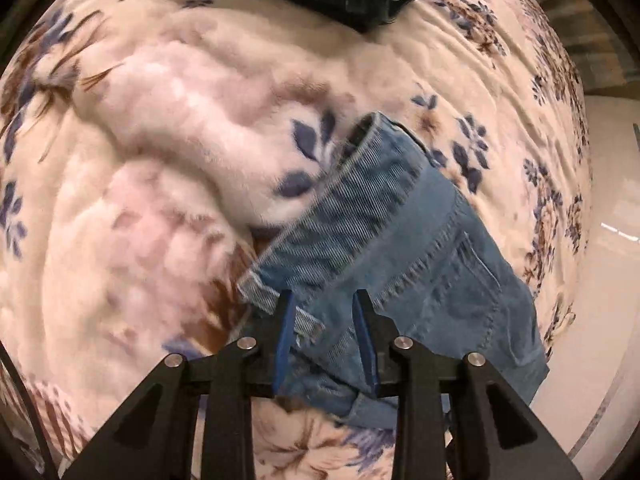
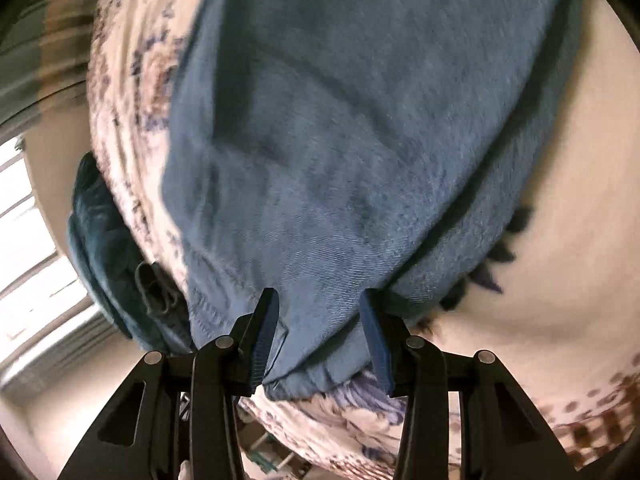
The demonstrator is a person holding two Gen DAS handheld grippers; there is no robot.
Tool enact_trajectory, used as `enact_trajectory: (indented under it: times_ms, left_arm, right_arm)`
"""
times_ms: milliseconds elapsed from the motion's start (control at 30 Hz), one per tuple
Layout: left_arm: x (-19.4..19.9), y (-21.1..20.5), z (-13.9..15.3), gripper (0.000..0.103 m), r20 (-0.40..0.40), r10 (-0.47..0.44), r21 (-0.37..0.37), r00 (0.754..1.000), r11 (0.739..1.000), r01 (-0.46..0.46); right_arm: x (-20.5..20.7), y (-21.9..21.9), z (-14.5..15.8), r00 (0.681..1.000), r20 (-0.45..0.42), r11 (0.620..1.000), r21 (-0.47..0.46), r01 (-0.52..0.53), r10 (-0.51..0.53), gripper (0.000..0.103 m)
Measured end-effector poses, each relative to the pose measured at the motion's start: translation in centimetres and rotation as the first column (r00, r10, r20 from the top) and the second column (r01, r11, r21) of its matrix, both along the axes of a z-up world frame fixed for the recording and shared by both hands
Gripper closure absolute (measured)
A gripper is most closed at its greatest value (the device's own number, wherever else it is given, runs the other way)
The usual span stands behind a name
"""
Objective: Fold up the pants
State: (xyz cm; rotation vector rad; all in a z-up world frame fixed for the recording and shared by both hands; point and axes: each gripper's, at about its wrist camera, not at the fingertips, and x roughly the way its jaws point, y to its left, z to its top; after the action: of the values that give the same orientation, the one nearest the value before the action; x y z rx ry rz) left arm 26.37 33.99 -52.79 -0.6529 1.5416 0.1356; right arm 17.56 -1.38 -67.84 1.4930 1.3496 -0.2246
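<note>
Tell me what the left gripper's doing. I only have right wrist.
Observer: The left gripper is open over the jeans. Denim lies between the fingers, but it isn't clamped.
Operator: Which part of the jeans?
Observer: A hemmed edge with the twill inside showing runs ahead of the fingers.
Operator: Is the surface flat there?
Observer: No, the blanket bunches into a ridge beside the jeans.
</note>
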Motion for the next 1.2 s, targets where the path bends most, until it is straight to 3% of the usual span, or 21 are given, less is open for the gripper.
enact_trajectory:
  times_ms: [133, 333, 367, 433, 600, 700, 800, 900, 967, 1033, 1133, 1200]
  left_arm:
    - [0.7, 0.2, -1.3, 0.076, -0.018, -0.014, 0.003, 1.000, 1.000, 0.014]
    - [-1.9, 1.9, 0.5, 0.075, 0.024, 0.045, -0.017, 0.999, 0.999, -0.044]
    - [-2.1, 2.0, 0.4, 0.070, 0.013, 0.056, 0.015, 0.998, 0.998, -0.056]
    - [-2.7, 2.3, 0.0, 0.069, -0.024, 0.072, 0.045, 0.997, 0.996, -0.071]
    - [-4.3, 3.0, -1.1, 0.069, 0.016, 0.100, -0.077, 0.995, 0.992, -0.098]
    - [-4.0, 3.5, -2.6, 0.069, 0.028, 0.169, -0.196, 0.985, 0.968, -0.160]
    - [-4.1, 4.2, -2.7, 0.062, 0.059, 0.261, -0.305, 0.964, 0.924, -0.231]
    - [-4.9, 4.9, -3.0, 0.058, 0.074, 0.356, -0.400, 0.932, 0.867, -0.299]
    - [-6.2, 5.6, -3.7, 0.058, 0.051, 0.435, -0.473, 0.899, 0.803, -0.362]
    - [-7.4, 6.4, -4.2, 0.058, 0.035, 0.483, -0.494, 0.875, 0.769, -0.405]
    - [-7.4, 6.8, -4.9, 0.058, 0.032, 0.499, -0.480, 0.866, 0.767, -0.425]
    - [-5.7, 6.1, -5.2, 0.058, 0.054, 0.463, -0.467, 0.884, 0.794, -0.388]
  right_arm:
    - [0.8, 1.3, -0.4, 1.000, -0.001, 1.000, -0.013, -0.021, 0.021, 0.058]
    - [-0.5, 2.9, 0.0, 0.998, -0.009, 0.998, 0.016, -0.067, 0.067, 0.058]
    - [-0.6, 3.2, -0.2, 0.997, -0.006, 0.997, 0.014, -0.073, 0.073, 0.058]
    - [-0.3, 3.4, -0.8, 0.998, -0.009, 0.998, 0.012, -0.060, 0.060, 0.058]
    - [-0.2, 2.6, -1.5, 0.999, 0.037, 1.000, 0.026, -0.016, 0.016, 0.058]
    - [0.9, 2.6, -2.0, 0.998, 0.063, 1.000, 0.019, -0.019, 0.018, 0.058]
    - [1.3, 2.4, -3.0, 0.999, 0.046, 0.999, 0.038, -0.002, 0.001, 0.058]
    - [1.5, 2.1, -3.2, 0.999, 0.051, 0.999, 0.039, 0.001, -0.003, 0.058]
    - [1.3, 2.1, -3.0, 0.998, 0.055, 1.000, 0.028, -0.007, 0.006, 0.058]
    - [1.3, 2.4, -2.9, 0.998, 0.059, 1.000, 0.027, -0.005, 0.003, 0.058]
    - [0.7, 2.4, -3.1, 0.998, 0.058, 1.000, 0.028, -0.005, 0.004, 0.058]
    - [0.6, 2.3, -3.2, 0.999, 0.054, 1.000, 0.020, -0.008, 0.007, 0.058]
